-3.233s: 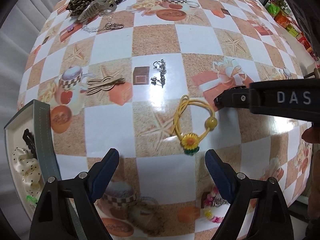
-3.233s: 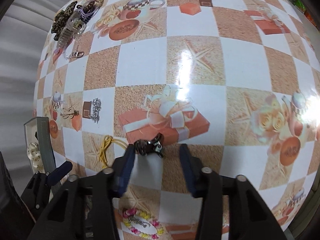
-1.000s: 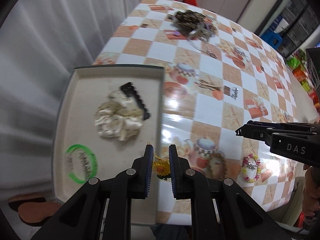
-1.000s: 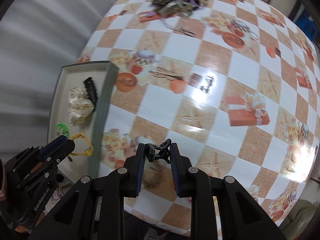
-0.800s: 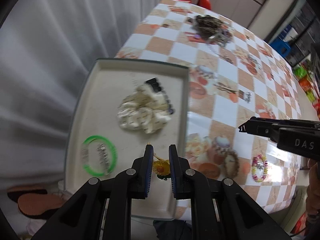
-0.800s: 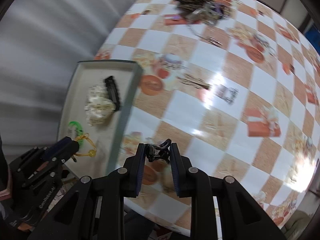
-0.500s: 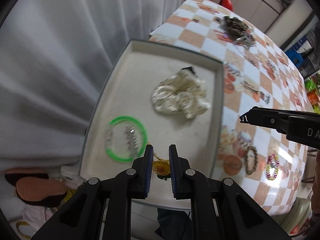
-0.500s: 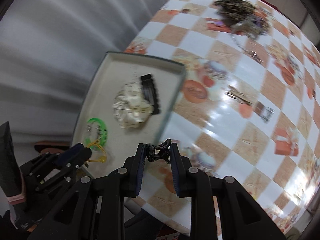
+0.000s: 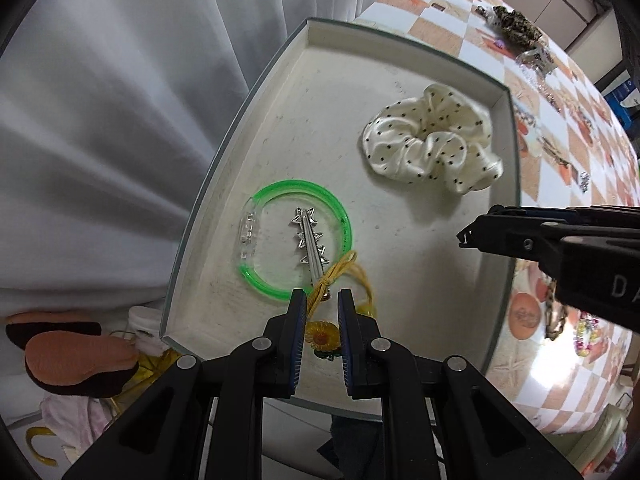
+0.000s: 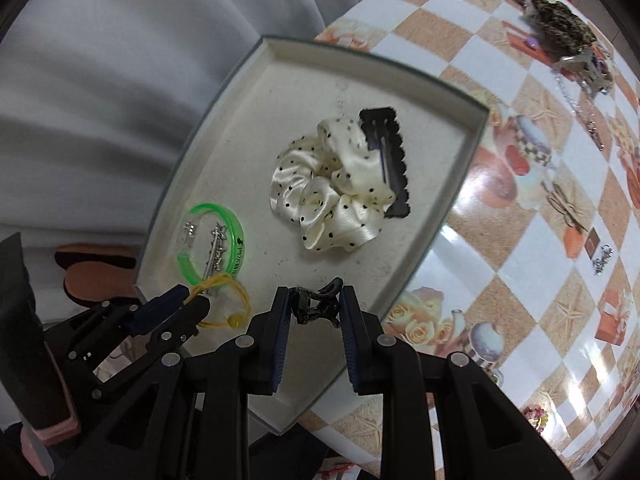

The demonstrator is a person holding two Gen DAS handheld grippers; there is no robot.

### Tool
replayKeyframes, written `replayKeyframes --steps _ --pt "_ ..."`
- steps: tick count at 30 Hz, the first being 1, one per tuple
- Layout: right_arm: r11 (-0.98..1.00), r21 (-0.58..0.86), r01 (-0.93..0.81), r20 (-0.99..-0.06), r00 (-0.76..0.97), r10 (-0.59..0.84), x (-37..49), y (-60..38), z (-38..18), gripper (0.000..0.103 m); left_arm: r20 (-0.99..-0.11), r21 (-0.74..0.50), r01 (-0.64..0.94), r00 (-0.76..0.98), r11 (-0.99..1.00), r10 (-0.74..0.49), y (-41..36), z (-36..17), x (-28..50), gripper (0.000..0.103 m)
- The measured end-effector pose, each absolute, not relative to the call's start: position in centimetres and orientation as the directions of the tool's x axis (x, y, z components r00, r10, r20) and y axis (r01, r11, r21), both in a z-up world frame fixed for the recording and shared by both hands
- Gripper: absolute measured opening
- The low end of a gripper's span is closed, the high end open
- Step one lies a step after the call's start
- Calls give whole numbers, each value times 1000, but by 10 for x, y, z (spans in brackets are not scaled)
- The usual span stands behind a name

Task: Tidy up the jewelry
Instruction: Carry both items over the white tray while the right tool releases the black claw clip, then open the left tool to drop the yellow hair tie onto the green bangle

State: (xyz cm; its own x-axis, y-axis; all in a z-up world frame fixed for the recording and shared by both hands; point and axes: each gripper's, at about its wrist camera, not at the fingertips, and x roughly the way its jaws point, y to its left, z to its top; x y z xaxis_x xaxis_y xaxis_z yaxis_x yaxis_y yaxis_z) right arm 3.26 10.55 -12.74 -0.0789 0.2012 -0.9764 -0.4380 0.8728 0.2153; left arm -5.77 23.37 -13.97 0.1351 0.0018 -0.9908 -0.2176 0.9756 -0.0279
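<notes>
My left gripper [image 9: 322, 300] is shut on a yellow hair tie with a sunflower charm [image 9: 320, 336], whose loop [image 9: 340, 272] hangs over the near corner of the cream tray [image 9: 360, 80]. In the right wrist view the same tie [image 10: 224, 296] dangles from the left gripper [image 10: 192, 300]. My right gripper [image 10: 310, 300] is shut on a small dark claw clip [image 10: 316, 306] above the tray's [image 10: 280, 92] near edge. In the tray lie a green bangle [image 9: 296, 236], a silver star clip [image 9: 310, 246], a polka-dot scrunchie [image 9: 432, 144] and a black snap clip [image 10: 386, 160].
The checked tablecloth [image 10: 520, 200] holds a pile of hair accessories [image 10: 560, 20] at the far end, a wooden pin [image 10: 566, 208], small silver earrings [image 10: 602, 260] and bead bracelets [image 9: 584, 332]. A white curtain [image 9: 120, 100] hangs left of the tray. Slippers [image 9: 76, 352] lie on the floor below.
Both grippers have swung left from above the tablecloth to above the tray and come lower, each keeping its grip. The tray looks larger and fills the middle of both views.
</notes>
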Motion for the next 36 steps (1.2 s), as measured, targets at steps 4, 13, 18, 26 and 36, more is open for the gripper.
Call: replayKeyframes --steps 4,13,18,26,36 --pt "873 191 -449 -982 -90 168 33 110 -140 26 -992 -17 -222 124 975 10 235 -147 -57 21" --pt "877 159 -453 -986 -114 120 31 115 -159 27 -995 7 -214 98 977 29 234 -157 -59 21" --pt "870 187 -456 -981 -127 145 25 111 -159 40 -996 22 -216 85 976 41 234 -158 -61 21" --pt "863 239 -446 -971 -102 216 31 107 -137 63 -994 39 -223 93 974 62 231 -146 -54 21" --pt "900 243 -362 -970 -63 237 31 51 -107 80 -992 60 -191 99 980 80 214 -135 -43 22"
